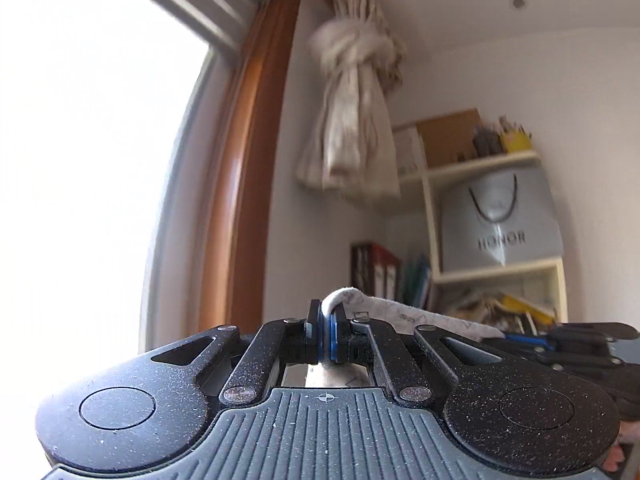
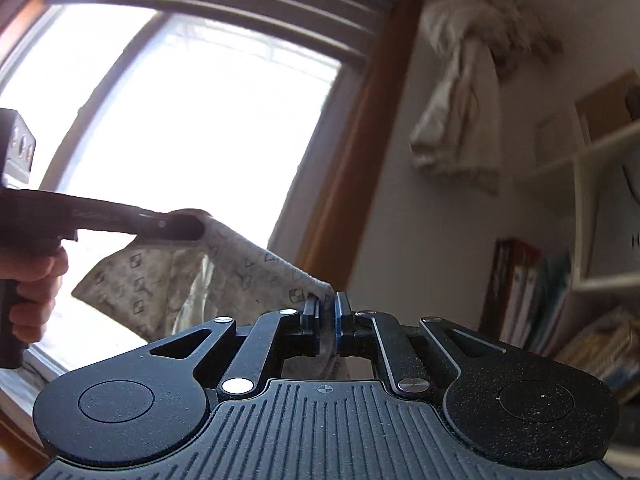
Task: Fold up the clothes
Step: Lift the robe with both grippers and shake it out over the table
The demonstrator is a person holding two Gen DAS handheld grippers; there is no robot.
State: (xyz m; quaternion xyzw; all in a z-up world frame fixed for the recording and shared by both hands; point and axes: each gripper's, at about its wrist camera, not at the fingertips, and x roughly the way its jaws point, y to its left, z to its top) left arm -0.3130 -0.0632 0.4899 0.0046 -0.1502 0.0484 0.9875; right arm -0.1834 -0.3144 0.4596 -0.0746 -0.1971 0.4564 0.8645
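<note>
While both tools are pointing up toward the window (image 2: 180, 120) & the wall ahead, the garment (image 2: 160, 280), a pale printed cloth, is hanging in the air between them, not lying on any surface in view. From the right wrist view it's stretching from the right gripper (image 2: 327, 320) up & to the left, where the left gripper (image 2: 188, 226) is clamping the other end; the rest is sagging below that line in a loose fold. The left gripper (image 1: 326, 338) is closed tight on a rolled edge of the cloth (image 1: 400, 312), w/ fabric bulging above the pads and running off to its right toward the right gripper (image 1: 560, 340). The right gripper is likewise pinching cloth between its pads, w/ a strip trailing down behind them. A hand (image 2: 28, 292) is gripping the left tool's handle. Judging from this: the cloth is being held up by two points, prob. to spread or align it. Doing it well means keeping both grips firm, keeping the top edge taut & level, and letting the hanging part fall straight w/o twist. Which part of the garment each tool is holding, can't tell.
</note>
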